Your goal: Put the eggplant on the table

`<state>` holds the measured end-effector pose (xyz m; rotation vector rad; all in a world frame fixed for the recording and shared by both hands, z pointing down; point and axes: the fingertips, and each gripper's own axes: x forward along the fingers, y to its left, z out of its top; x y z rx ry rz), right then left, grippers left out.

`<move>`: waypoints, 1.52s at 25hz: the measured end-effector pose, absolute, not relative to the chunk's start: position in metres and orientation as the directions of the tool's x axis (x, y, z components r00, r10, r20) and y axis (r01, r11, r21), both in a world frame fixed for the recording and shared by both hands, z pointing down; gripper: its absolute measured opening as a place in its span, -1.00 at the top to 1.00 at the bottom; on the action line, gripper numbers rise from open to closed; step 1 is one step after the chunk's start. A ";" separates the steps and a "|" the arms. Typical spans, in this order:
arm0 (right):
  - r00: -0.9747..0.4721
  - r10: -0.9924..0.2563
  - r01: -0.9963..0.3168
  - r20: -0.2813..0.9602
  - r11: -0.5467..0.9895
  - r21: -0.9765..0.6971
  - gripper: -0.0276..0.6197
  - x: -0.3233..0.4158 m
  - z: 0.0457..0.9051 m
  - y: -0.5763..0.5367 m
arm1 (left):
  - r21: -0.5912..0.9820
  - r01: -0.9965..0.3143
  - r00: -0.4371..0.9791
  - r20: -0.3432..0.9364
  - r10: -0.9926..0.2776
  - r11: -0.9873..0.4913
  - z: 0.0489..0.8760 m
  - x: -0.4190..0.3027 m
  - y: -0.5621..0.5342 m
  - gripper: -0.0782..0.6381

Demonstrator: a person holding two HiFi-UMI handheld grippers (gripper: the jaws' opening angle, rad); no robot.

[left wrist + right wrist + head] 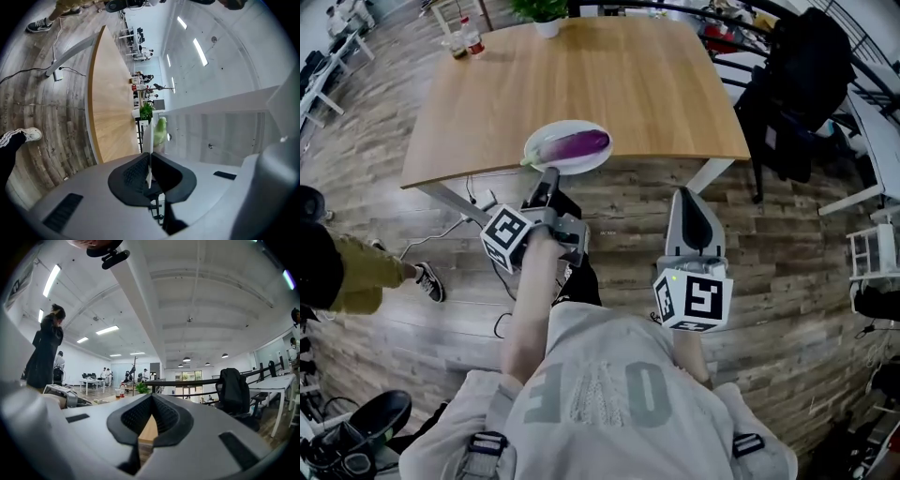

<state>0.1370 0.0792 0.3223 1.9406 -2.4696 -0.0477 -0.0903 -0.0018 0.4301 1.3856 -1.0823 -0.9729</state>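
Observation:
A purple eggplant (577, 143) with a green stem end lies on a white plate (546, 136). The plate hangs at the near edge of the wooden table (609, 84); I cannot tell whether it rests on the wood. My left gripper (548, 178) is shut on the plate's near rim. In the left gripper view the plate (146, 140) shows edge-on as a thin white line pinched between the black pads, with the eggplant's green end (161, 131) behind it. My right gripper (689, 197) is over the floor in front of the table, shut and holding nothing; its tips (151, 398) meet.
Two bottles (464, 42) and a potted plant (546, 23) stand at the table's far edge. A chair draped with a black jacket (792, 94) is at the table's right. A person's leg and shoe (429, 281) are on the floor at left, near cables.

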 end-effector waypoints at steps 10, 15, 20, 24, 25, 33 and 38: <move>-0.283 -0.958 -0.954 -0.034 0.278 0.116 0.86 0.086 0.295 -0.026 | 0.998 -0.066 0.320 0.025 -0.947 0.004 0.433 -0.102 -0.112 0.73; -0.281 -0.960 -0.949 -0.001 0.278 0.149 0.86 0.065 0.295 -0.102 | 0.998 -0.061 0.361 0.009 -0.932 -0.014 0.430 -0.110 -0.190 0.73; -0.286 -0.958 -0.947 -0.002 0.282 0.155 0.86 0.031 0.289 -0.176 | 0.997 -0.071 0.414 -0.004 -0.910 -0.036 0.427 -0.123 -0.259 0.73; -0.282 -0.959 -0.950 0.009 0.280 0.140 0.86 0.029 0.294 -0.215 | 0.997 -0.080 0.440 0.019 -0.898 -0.019 0.437 -0.119 -0.292 0.73; -0.280 -0.960 -0.950 0.014 0.279 0.138 0.86 0.027 0.295 -0.223 | 0.997 -0.081 0.445 0.023 -0.895 -0.014 0.438 -0.120 -0.297 0.73; -0.297 -0.954 -0.948 0.034 0.299 0.113 0.86 0.027 0.301 -0.258 | 0.997 -0.082 0.423 0.049 -0.905 0.016 0.454 -0.132 -0.319 0.73; -0.336 -0.940 -0.936 0.054 0.340 0.095 0.86 0.036 0.309 -0.272 | 0.996 -0.084 0.414 0.068 -0.908 0.036 0.469 -0.120 -0.321 0.73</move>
